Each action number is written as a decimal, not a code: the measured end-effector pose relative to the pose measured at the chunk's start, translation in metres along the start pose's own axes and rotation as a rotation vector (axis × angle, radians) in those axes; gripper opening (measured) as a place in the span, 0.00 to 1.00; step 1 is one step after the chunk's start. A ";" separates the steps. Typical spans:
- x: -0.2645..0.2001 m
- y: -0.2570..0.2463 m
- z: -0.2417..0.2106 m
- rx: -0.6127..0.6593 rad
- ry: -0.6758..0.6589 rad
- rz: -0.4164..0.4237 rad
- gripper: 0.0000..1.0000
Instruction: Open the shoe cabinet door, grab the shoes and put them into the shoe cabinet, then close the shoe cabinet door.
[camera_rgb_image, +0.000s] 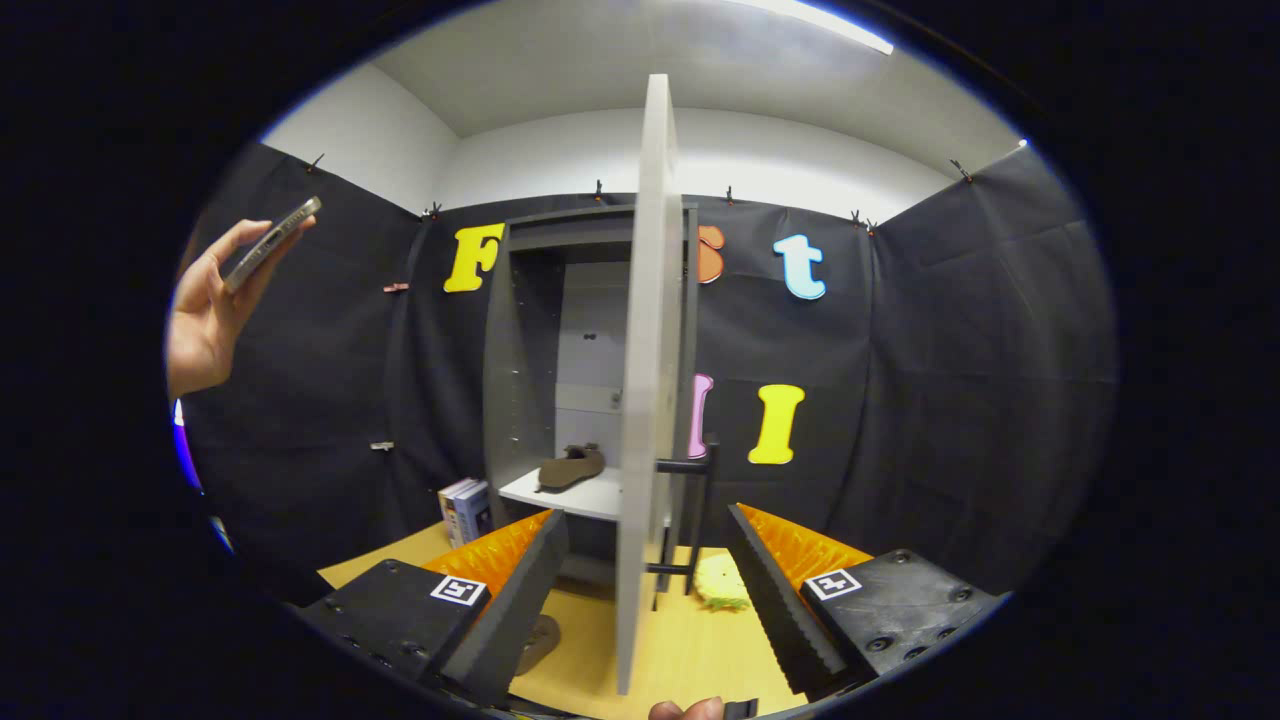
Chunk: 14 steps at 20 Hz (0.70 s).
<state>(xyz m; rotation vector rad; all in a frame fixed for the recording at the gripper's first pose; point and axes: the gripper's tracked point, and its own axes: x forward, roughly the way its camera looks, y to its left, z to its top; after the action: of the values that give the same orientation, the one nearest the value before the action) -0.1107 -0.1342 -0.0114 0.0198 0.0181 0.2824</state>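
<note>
Claw (640, 590) open, fingers either side of the door (645, 400), not touching. Door stands edge-on, open. Shoe (570, 467) on the cabinet (520, 350) shelf, left of door. Hand (205, 320) holds phone (270, 243), far left.

- A phone (272, 243) is held up against the black cloth wall (960, 380).
- A few books (466, 511) are stood upright on the wooden table (690, 650).
- A yellow-green crumpled thing (722, 582) is seen lying on the table; what it is cannot be told.
- A ceiling light strip (825, 22) is lit overhead.
</note>
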 end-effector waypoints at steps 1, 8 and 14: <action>0.001 0.010 -0.002 0.005 -0.001 -0.004 0.99; 0.047 0.121 -0.078 0.062 0.150 0.005 0.98; 0.080 0.183 -0.183 0.163 0.352 -0.009 0.98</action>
<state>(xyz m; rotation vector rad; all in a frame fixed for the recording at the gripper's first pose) -0.0888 0.0670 -0.1920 0.1317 0.3910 0.2717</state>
